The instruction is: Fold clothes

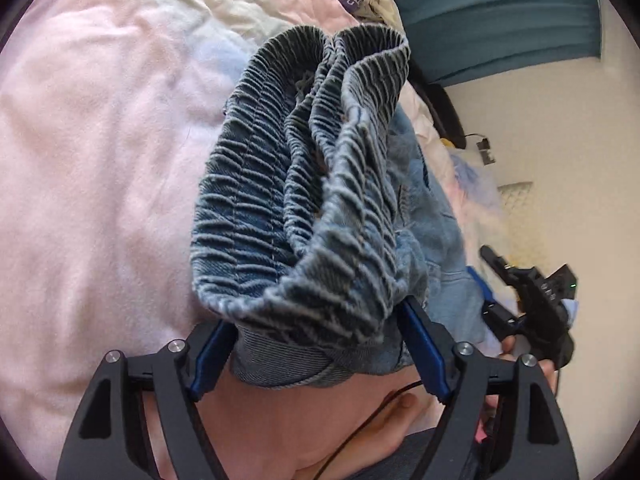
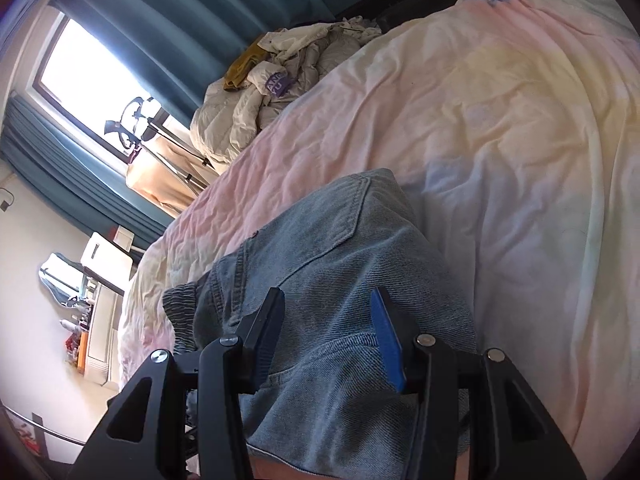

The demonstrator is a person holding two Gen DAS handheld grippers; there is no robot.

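Left hand-held gripper (image 1: 316,344): jaws stand wide, with the gathered elastic waistband of a pair of denim shorts (image 1: 304,200) bunched thickly between them. The cloth fills the whole gap and presses against both blue pads, so it is gripped. The waistband rises in folds straight ahead of the camera and blocks most of the view beyond.

Right hand-held gripper (image 2: 328,336): jaws about half apart, clamped on the lighter denim body of the shorts (image 2: 340,264). A pocket flap and side seams show just ahead of the fingertips, and a bit of the dark gathered waistband peeks out at the left edge of the cloth. In the left wrist view this gripper (image 1: 532,296) shows at the right, beside the pale denim.

The shorts hang between the two grippers over the near part of the bed (image 2: 500,128), which carries a crumpled pastel cover in pink, yellow and blue patches.

Around:
- heap of unfolded pale clothes (image 2: 276,80) on the bed's far side, one piece with a purple patch
- teal curtains (image 2: 168,24) and a bright window (image 2: 88,72) behind it
- a stand with a round fitting in front of the window
- small white cabinet with clutter by the wall

A person's bare skin shows under the left gripper.
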